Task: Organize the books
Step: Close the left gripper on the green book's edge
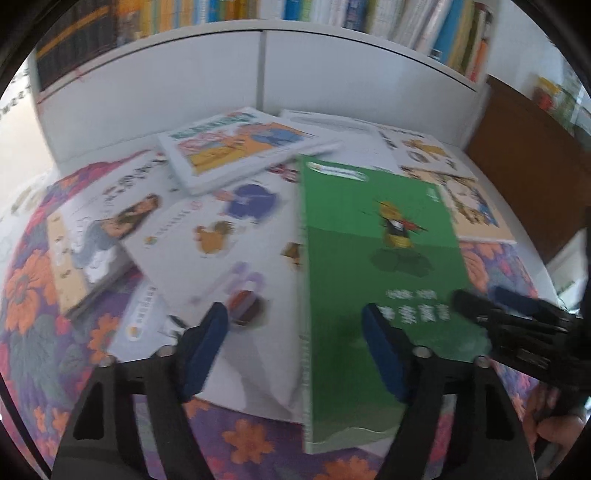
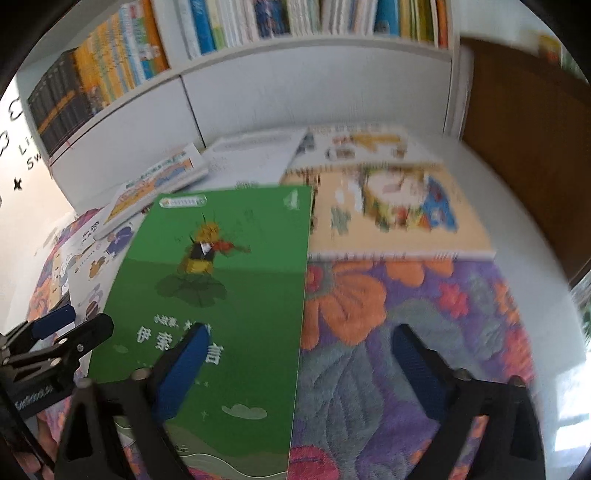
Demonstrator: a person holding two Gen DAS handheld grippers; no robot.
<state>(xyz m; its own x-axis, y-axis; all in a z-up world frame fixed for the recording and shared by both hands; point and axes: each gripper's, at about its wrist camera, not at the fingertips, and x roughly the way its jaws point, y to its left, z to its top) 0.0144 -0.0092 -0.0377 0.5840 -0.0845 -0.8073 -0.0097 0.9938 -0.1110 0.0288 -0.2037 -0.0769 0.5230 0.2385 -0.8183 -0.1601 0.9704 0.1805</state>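
Shelf spines blurred (green book legible).

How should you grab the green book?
Grip the green book by its long side edges, one hand-held gripper per side. It lies flat on top of the pile, so both long edges are exposed. The left hand-held gripper already straddles one edge and the right hand-held gripper the other, both open.

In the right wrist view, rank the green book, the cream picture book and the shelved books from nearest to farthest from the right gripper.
1. Green book: under the right gripper's left finger.
2. Cream picture book: ahead, lying flat on the floral cloth.
3. Shelved books: upright along the top, behind everything.
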